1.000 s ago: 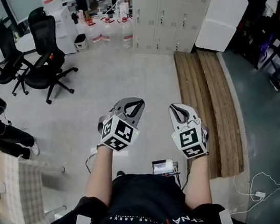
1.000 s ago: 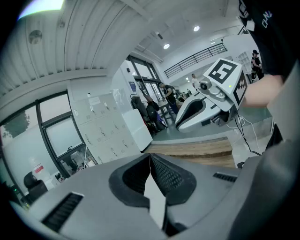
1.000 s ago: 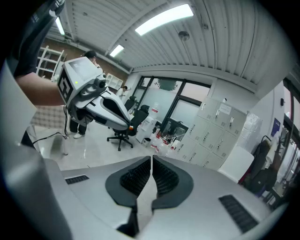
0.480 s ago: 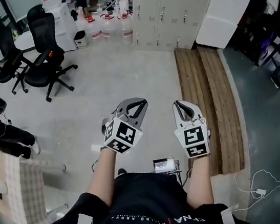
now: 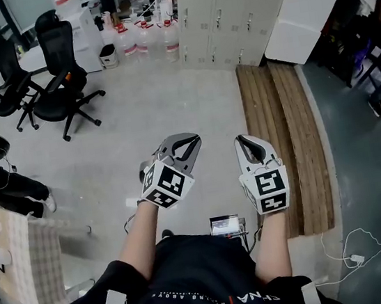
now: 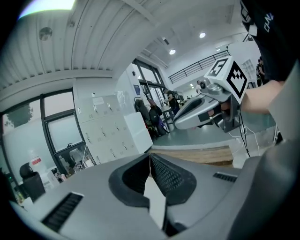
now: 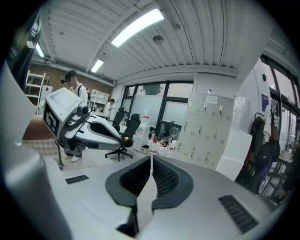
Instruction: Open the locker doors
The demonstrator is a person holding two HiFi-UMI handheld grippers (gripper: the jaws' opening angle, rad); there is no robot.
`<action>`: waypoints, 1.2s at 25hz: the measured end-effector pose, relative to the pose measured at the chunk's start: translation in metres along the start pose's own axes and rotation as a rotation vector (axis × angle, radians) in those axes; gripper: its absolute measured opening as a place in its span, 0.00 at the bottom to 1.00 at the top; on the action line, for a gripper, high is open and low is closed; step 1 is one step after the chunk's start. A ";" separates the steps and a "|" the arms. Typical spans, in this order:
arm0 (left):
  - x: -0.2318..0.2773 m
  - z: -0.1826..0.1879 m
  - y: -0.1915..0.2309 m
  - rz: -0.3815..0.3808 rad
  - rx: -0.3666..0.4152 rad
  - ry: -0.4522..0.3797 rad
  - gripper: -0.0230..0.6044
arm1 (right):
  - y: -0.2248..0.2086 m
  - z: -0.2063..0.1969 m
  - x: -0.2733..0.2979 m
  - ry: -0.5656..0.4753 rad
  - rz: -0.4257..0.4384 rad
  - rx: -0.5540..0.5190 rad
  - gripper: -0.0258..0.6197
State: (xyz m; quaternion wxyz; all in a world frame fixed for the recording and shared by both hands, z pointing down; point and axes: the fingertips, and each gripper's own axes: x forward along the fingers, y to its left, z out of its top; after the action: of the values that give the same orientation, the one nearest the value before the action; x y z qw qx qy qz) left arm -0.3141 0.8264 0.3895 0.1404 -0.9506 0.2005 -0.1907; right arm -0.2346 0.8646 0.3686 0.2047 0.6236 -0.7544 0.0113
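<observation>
Left gripper and right gripper, both pressed shut on nothing, hover side by side close to the person, well apart from the closed lockers at the far wall, so I'd say the approach is barely begun and walking over comes next.

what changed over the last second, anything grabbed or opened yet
Very little. The right tool rolled slightly and drifted a touch to the right in the head view. Nothing was taken hold of or let go. The left tool kept its place, both tools stayed shut and empty, and the locker doors are still closed across the room.
</observation>
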 end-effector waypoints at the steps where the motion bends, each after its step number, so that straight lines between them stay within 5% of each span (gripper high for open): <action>1: 0.000 0.003 0.000 0.000 -0.017 -0.008 0.07 | -0.001 -0.001 -0.001 0.001 0.001 0.005 0.10; 13: 0.029 0.013 -0.033 0.037 -0.024 0.013 0.07 | -0.030 -0.030 -0.019 -0.001 0.024 0.023 0.10; 20: 0.047 0.014 -0.056 0.045 0.009 0.058 0.07 | -0.069 -0.055 -0.019 -0.040 0.007 0.200 0.10; 30: 0.108 -0.008 -0.001 -0.025 0.017 0.053 0.07 | -0.088 -0.064 0.051 0.011 0.021 0.260 0.10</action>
State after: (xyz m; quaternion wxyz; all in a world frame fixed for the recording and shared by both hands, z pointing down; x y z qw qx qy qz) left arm -0.2254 0.7793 0.4298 0.1404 -0.9465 0.1906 -0.2194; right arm -0.1398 0.8150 0.4222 0.1261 0.6368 -0.7520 0.1144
